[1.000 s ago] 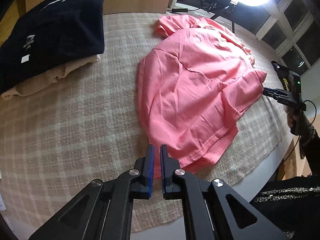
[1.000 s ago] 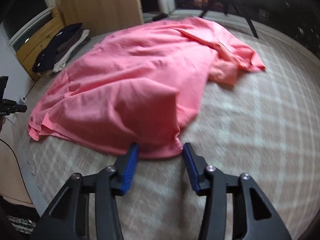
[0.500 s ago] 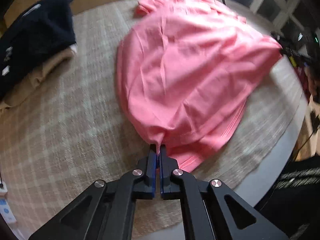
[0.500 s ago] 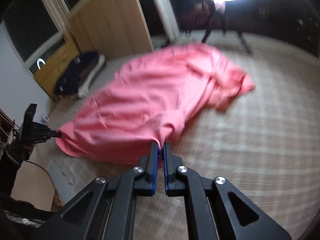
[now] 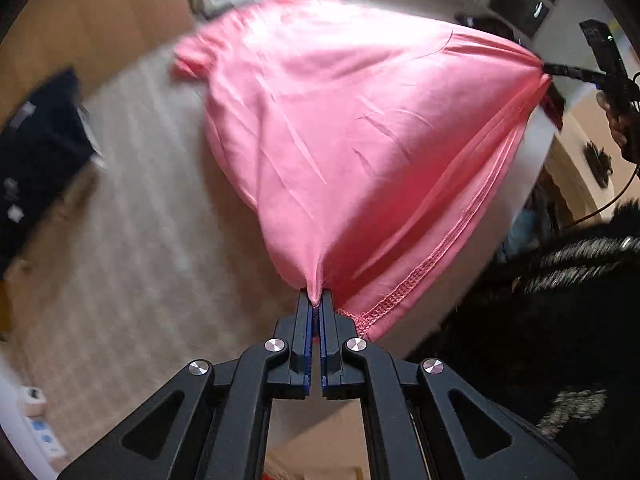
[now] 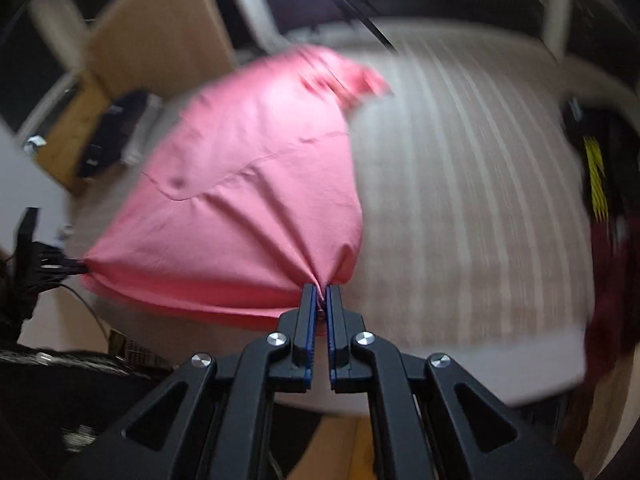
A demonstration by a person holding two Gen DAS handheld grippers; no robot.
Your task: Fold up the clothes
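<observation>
Left wrist view first: my left gripper (image 5: 315, 304) is clamped on a pinch of the pink shirt (image 5: 352, 128) at its hem corner, the stitched hem running off to the right of the pads. Fabric is stretched from that pinch across to my right gripper (image 5: 546, 70), which bites the opposite hem corner out beyond the desk's near edge. I can see the person's hand (image 5: 624, 120) behind that gripper, and a dark sleeve with pale trim low on the right. Over on the right wrist view, my right gripper (image 6: 319, 300) is pinched tight on bunched pink cloth, and the left gripper (image 6: 78, 269) shows far left holding the other corner. Between the two, the hem hangs lifted off the checked cloth covering the desk (image 6: 460, 200); the collar end trails toward the far edge. A dark folded garment (image 5: 36, 152) sits by the desk's far left edge, blurred
</observation>
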